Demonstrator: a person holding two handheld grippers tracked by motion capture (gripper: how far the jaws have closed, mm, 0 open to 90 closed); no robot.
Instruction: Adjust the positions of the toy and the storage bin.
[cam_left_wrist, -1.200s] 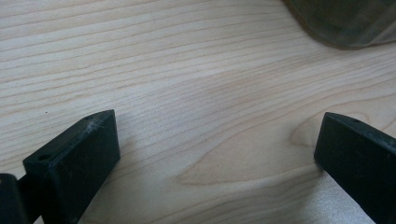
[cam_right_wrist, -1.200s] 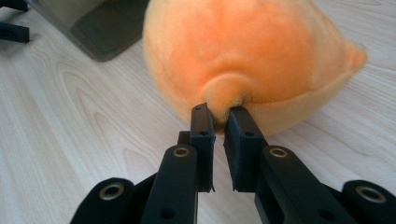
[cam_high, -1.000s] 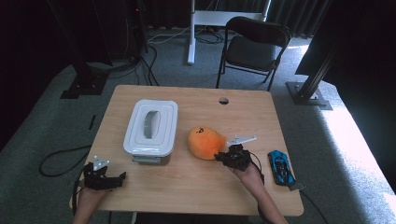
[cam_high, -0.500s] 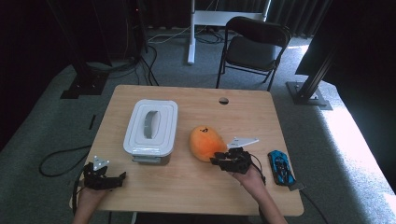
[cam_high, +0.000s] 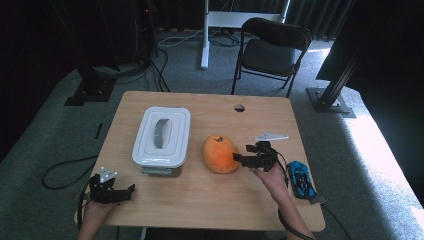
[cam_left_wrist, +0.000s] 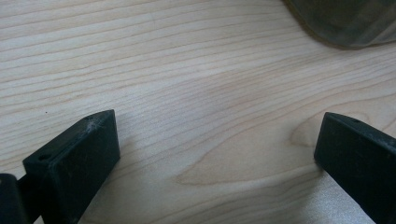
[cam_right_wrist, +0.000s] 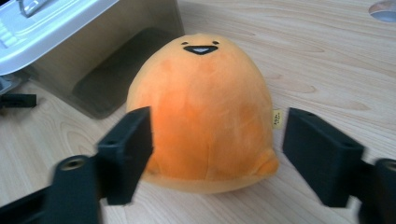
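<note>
Right gripper (cam_right_wrist: 217, 154), jaws just opened wide, holds nothing; orange plush (cam_right_wrist: 203, 112) sits upright just ahead, between them.

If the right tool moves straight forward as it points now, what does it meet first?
Most likely the orange plush toy: it sits directly ahead of the open right tool, with the lidded container farther behind.

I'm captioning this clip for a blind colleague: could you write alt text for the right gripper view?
An orange plush toy with a small black smiling face sits on a wooden table, framed by the open black jaws of the right gripper, which have just been opening and do not press on it. Behind it at upper left stands a lidded plastic storage box.
</note>
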